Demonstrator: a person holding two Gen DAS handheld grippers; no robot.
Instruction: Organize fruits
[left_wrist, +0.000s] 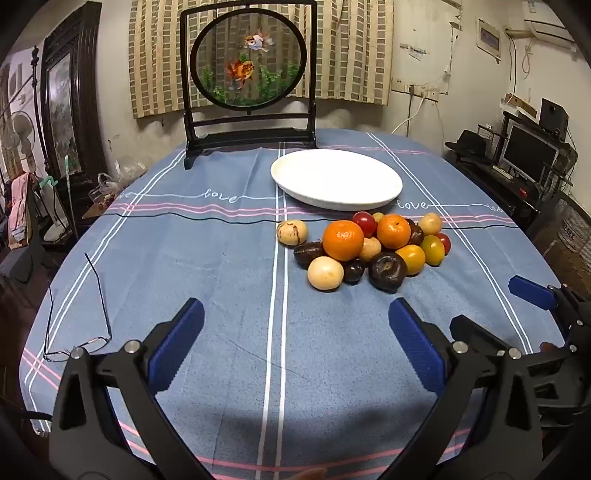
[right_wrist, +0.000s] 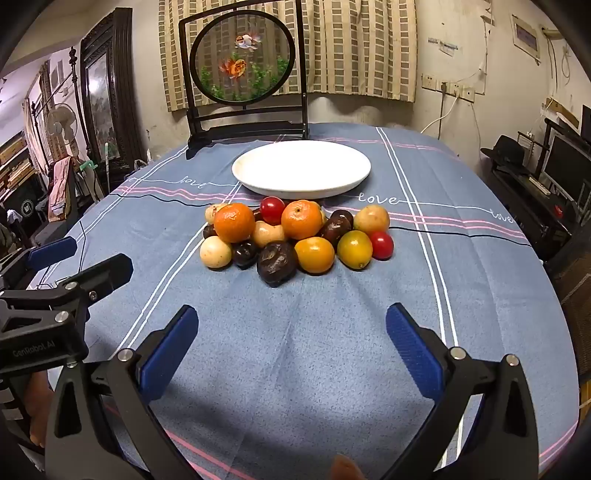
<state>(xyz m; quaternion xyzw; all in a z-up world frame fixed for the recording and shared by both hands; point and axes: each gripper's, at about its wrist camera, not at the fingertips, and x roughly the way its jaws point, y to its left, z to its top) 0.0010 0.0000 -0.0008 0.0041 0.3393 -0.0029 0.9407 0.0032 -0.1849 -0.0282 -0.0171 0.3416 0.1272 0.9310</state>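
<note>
Fruits: heap of round orange, yellow, red, pale and dark brown fruits (right_wrist: 291, 236), frame centre, on the blue striped tablecloth (right_wrist: 295, 350).
Left gripper (left_wrist: 295, 339): bottom of frame, blue-padded fingers spread wide, nothing between them.
Right gripper (right_wrist: 291, 343): bottom of frame, fingers wide apart, empty, short of the heap.
Plate: white oval dish (right_wrist: 301, 168), just behind the heap, bare.
Screen: black-framed round goldfish panel (right_wrist: 243, 55), top of frame.

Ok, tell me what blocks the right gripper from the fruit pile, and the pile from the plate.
Nothing visible. Bare cloth lies between the open right gripper and the fruit pile, and the empty plate sits directly behind the pile.
</note>
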